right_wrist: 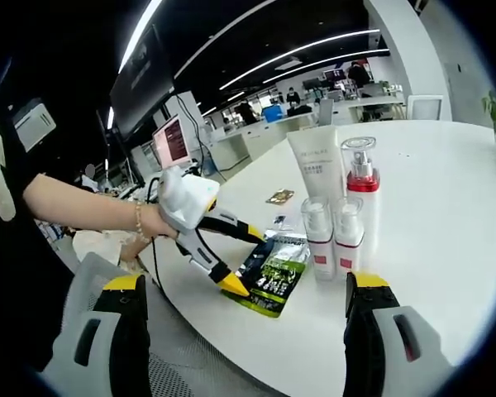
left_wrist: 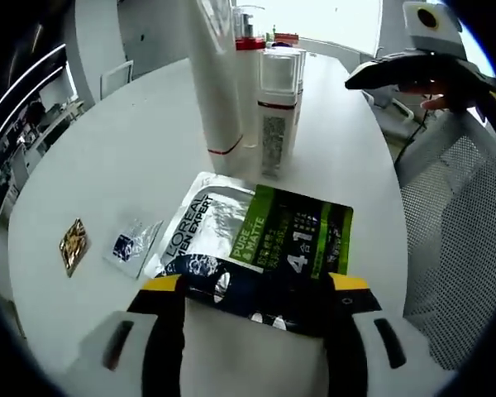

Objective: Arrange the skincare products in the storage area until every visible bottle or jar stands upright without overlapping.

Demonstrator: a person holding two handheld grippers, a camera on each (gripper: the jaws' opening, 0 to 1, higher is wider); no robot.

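In the left gripper view, your left gripper has its jaws spread to either side of the near edge of the sachet, which lies flat on the table. The yellow tips sit at the pack's two near corners, and whether they press on it or merely frame it can't be told. A flat pack like this gives little to grab, so coming in low at its edge looks like the reason for this pose. Beyond the sachet stand the tube, the pump bottle and two capped bottles, all upright and bunched close together. Just beside the sachet lie a clear packet and, farther out, a gold packet, both flat.

In the right gripper view, your right gripper hangs with jaws wide apart and nothing between them, well apart from the sachet, probably kept clear while the other hand works. The left gripper comes in at the sachet's near end, held in your hand. Behind the sachet the tube, pump bottle and capped bottles are standing, so the upright part looks done; the flat pieces remain loose.
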